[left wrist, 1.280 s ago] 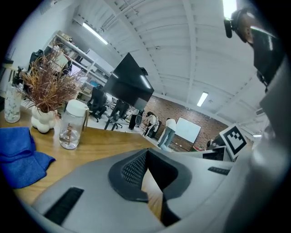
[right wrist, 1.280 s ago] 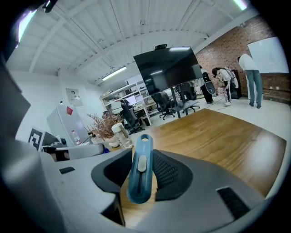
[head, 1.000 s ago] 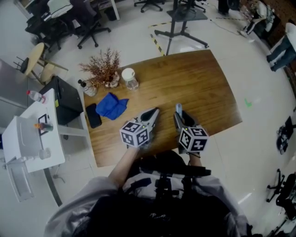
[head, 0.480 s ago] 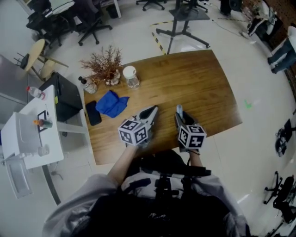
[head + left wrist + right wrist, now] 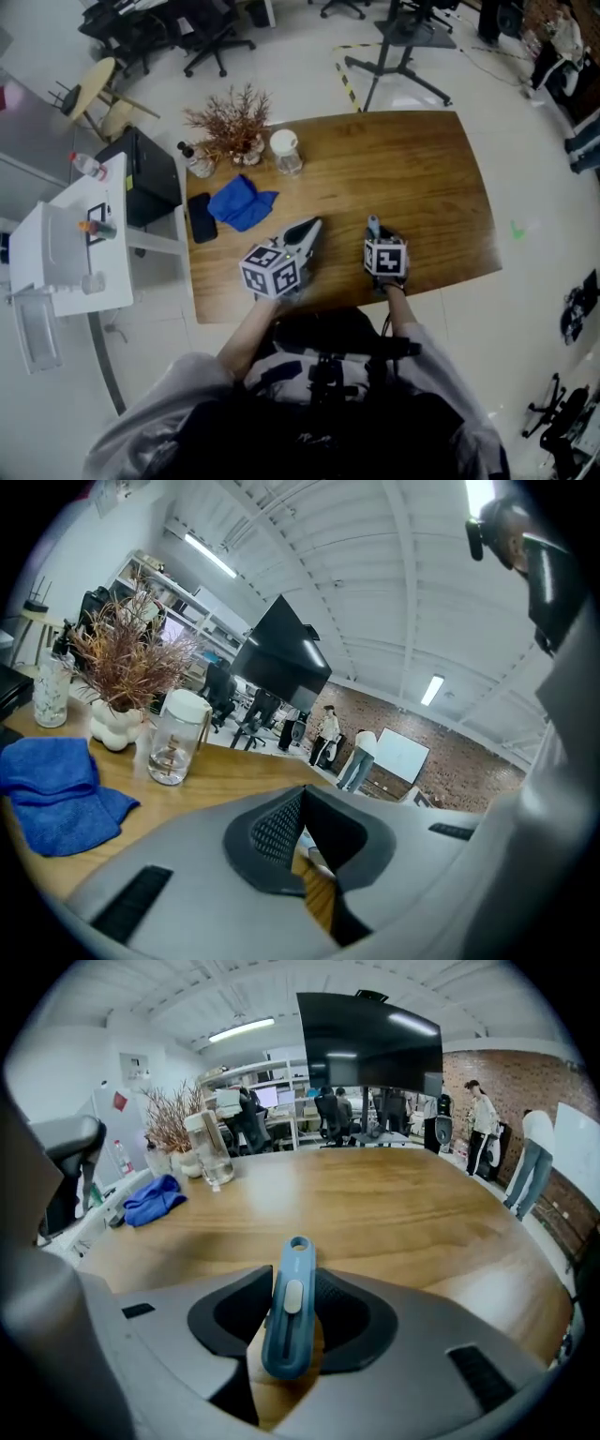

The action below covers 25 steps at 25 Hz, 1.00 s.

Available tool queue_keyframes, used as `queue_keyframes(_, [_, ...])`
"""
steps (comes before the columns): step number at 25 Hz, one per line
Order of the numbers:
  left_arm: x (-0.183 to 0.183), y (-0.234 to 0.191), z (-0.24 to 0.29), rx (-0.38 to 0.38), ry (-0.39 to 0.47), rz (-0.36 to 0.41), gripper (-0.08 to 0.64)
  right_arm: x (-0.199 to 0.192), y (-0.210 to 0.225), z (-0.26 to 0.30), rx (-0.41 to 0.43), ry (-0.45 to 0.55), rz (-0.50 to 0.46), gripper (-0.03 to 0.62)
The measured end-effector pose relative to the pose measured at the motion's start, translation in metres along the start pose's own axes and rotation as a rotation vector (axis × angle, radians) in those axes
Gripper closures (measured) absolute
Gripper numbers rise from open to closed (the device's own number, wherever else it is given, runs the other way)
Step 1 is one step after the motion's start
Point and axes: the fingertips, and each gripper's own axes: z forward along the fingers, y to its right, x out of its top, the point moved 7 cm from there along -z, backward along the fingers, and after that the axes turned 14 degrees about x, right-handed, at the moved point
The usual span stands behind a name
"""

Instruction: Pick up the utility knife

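A blue utility knife (image 5: 289,1309) with a pale slider stands between the jaws of my right gripper (image 5: 291,1283), which is shut on it. In the head view its blue tip (image 5: 373,225) sticks out ahead of the right gripper (image 5: 376,232), low over the near edge of the wooden table (image 5: 422,178). My left gripper (image 5: 310,227) hovers beside it to the left. Its fingers meet at the tips with nothing held, and the left gripper view shows the same left gripper (image 5: 302,797) with only a thin gap.
At the table's far left lie a blue cloth (image 5: 240,202) and a black phone (image 5: 200,217). Behind them stand a white-lidded jar (image 5: 286,153), a small bottle (image 5: 196,162) and a dried plant (image 5: 231,127). A black cabinet (image 5: 150,178) and a white side table (image 5: 70,248) flank the left edge.
My right gripper has dropped toward the table and tipped its nose down, still holding the knife. The left gripper has shifted only slightly.
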Motion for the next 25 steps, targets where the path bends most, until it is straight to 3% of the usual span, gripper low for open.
queue_keyframes(4, [-0.002,-0.005,-0.004,0.03,0.007,-0.001,0.552,-0.053,0.008,-0.005,-0.07,-0.357,0.194,0.437])
queue_keyframes(7, [-0.001,-0.006,-0.005,0.039,0.012,-0.004,0.552,-0.05,0.011,-0.008,-0.078,-0.361,0.199,0.43])
queue_keyframes(8, [0.0,-0.005,-0.005,0.039,0.012,-0.006,0.552,-0.042,0.012,-0.011,-0.081,-0.304,0.179,0.419])
queue_keyframes(11, [0.0,-0.004,-0.002,0.033,0.009,-0.006,0.552,0.001,0.006,-0.016,0.013,0.04,0.09,0.414])
queue_keyframes(15, [-0.005,-0.004,0.003,0.011,-0.004,-0.005,0.552,0.023,-0.017,-0.049,0.132,0.302,0.132,0.416])
queue_keyframes(21, [-0.009,0.008,0.011,-0.043,-0.026,0.004,0.552,0.044,-0.051,-0.109,0.207,0.522,0.223,0.564])
queue_keyframes(25, [-0.005,0.016,0.016,-0.08,-0.029,0.014,0.552,0.051,-0.065,-0.131,0.217,0.56,0.21,0.577])
